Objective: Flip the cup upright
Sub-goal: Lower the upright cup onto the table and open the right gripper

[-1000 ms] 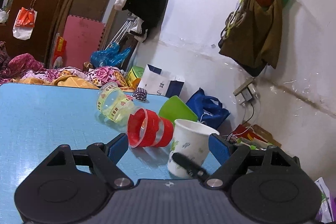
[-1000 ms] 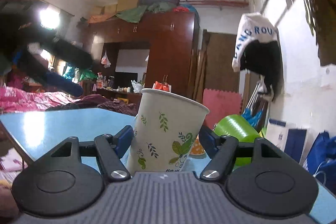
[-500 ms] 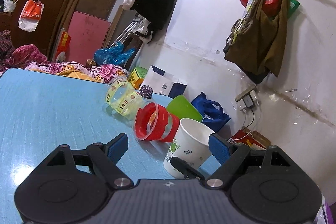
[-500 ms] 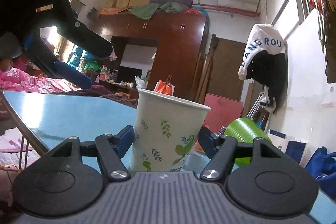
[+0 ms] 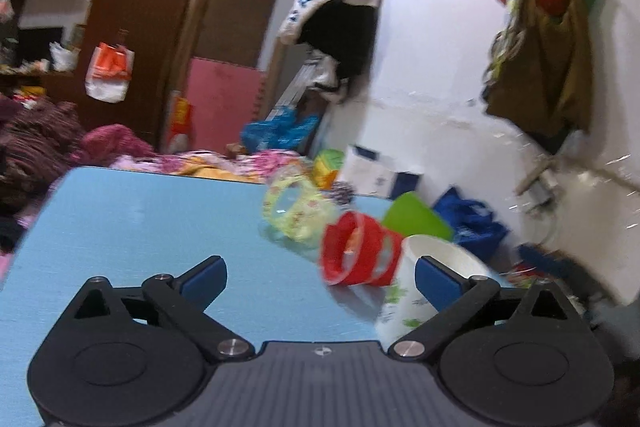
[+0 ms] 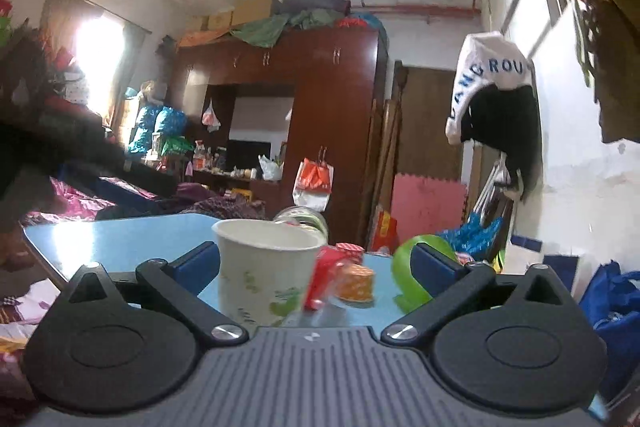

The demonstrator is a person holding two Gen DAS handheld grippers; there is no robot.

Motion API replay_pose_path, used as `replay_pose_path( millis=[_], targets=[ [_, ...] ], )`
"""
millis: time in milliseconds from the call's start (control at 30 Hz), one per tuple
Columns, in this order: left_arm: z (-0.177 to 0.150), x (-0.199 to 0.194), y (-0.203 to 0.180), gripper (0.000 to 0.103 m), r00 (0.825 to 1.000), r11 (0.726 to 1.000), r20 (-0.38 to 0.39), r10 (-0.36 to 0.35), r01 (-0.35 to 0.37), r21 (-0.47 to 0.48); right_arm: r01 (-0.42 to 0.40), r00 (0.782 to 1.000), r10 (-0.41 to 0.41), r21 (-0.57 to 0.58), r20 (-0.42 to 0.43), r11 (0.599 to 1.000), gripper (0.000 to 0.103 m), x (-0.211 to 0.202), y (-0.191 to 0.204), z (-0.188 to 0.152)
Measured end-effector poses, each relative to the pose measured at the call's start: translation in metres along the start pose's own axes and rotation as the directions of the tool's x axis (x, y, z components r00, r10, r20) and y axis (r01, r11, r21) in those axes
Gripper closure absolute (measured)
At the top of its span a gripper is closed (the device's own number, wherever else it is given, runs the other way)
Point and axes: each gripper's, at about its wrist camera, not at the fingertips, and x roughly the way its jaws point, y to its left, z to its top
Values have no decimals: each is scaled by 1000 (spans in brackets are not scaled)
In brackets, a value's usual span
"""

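left wrist view: the left gripper (image 5: 318, 277) has its jaws wide apart, holding nothing. the paper cup (image 5: 416, 291) stands upright on the blue table (image 5: 132, 219), partly behind the right fingertip, with a red cup (image 5: 356, 253) lying just beside it.

right wrist view: the right gripper (image 6: 316, 265) is also spread, the paper cup (image 6: 266, 269) between the fingers, apparently free. thin paper looks light and crushable; mid-wall, gently, seems the best hold.
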Motion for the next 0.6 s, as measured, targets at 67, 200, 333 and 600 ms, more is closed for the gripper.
replay_pose_path(
  millis=[67,200,333,600],
  targets=[
    [0,-1,-6,2,999,998,5,53,-53,29,0,997,1,21,-78,1000,1,3,-3,11],
    [0,-8,-23,2,993,991,18,121,-122,57,15,978,7,104,-207,995,1,7,-6,24],
    [0,-19,-44,2,981,977,32,193,-196,85,26,969,2,111,-247,993,1,3,-4,23],
    [0,-38,-70,2,981,975,17,194,-194,104,60,956,-27,105,-292,993,1,2,-9,25]
  ],
)
